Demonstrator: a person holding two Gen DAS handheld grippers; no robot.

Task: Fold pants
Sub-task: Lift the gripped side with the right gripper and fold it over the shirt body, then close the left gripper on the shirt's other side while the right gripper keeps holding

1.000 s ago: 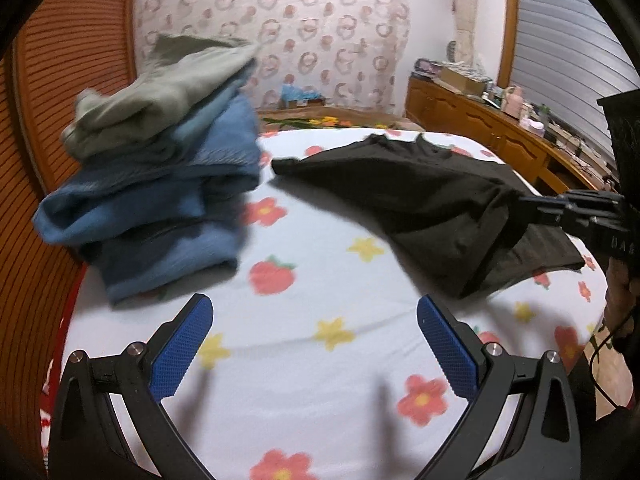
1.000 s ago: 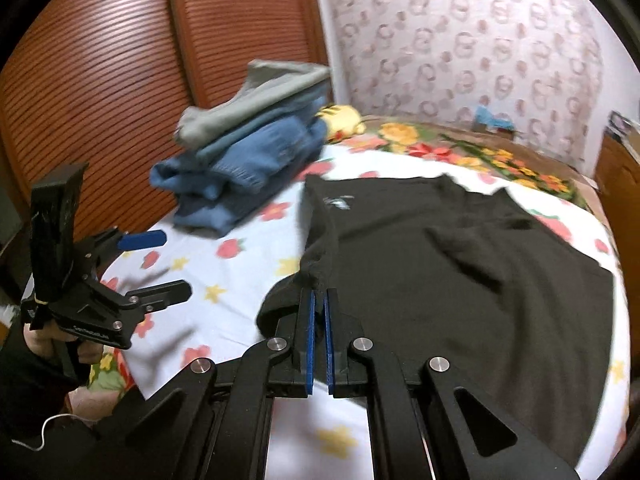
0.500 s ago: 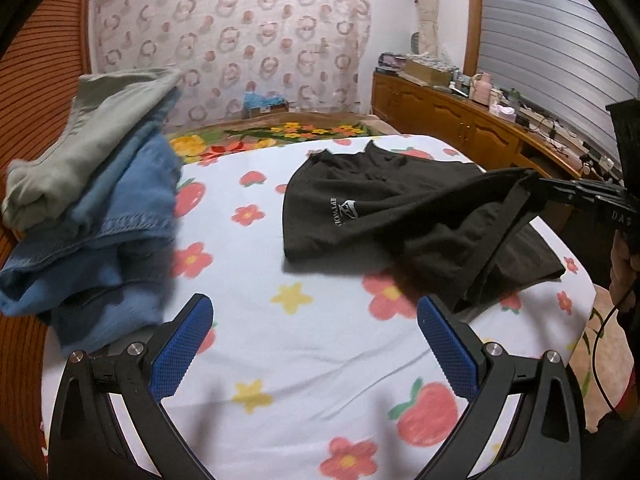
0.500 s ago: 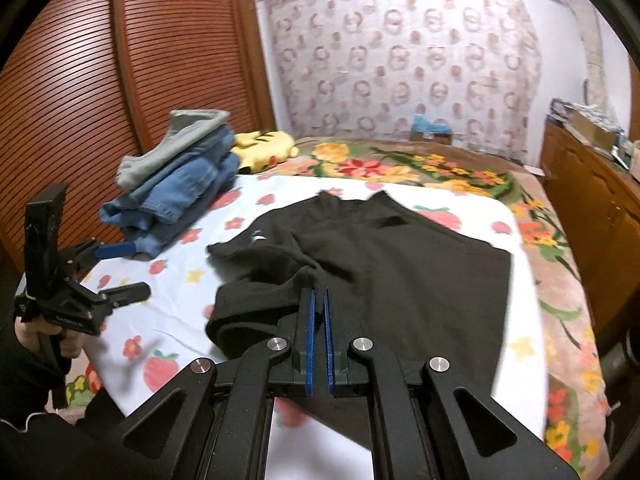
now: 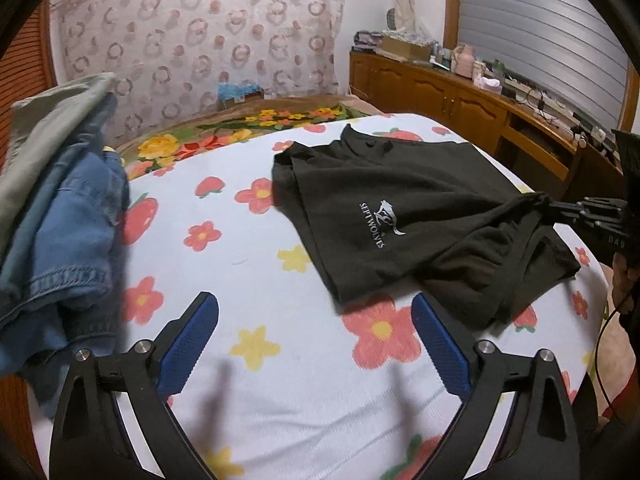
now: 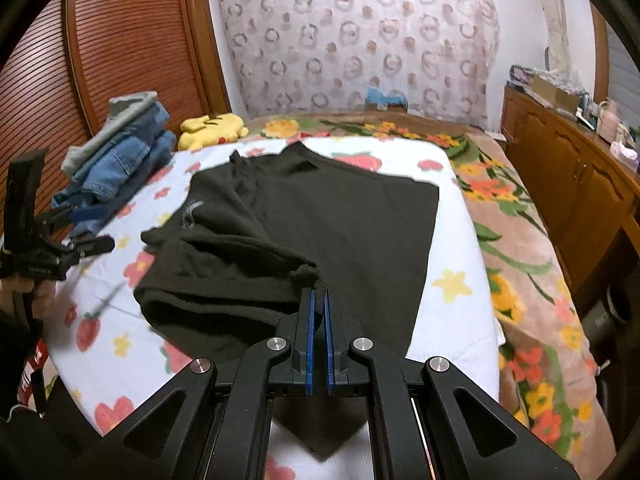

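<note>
Black pants (image 5: 420, 216) with a small white logo lie partly folded on the flowered bed sheet (image 5: 248, 272); they also show in the right wrist view (image 6: 340, 224). My right gripper (image 6: 317, 300) is shut on a bunched edge of the black pants and holds it lifted above the rest of the cloth; it shows at the right edge of the left wrist view (image 5: 560, 210). My left gripper (image 5: 316, 328) is open and empty, low over the sheet, just short of the pants' near edge. It shows at the left of the right wrist view (image 6: 92, 228).
A stack of folded jeans and a grey-green garment (image 5: 60, 216) sits at the bed's left side (image 6: 120, 156). A yellow plush toy (image 6: 212, 128) lies by the wall. A wooden cabinet (image 6: 572, 184) with clutter runs along the right. A wooden slatted door (image 6: 132, 52) stands at left.
My right gripper has pulled back and lifted with the pants' edge, dragging the fold over. My left gripper has swung right, toward the pants and away from the jeans stack.
</note>
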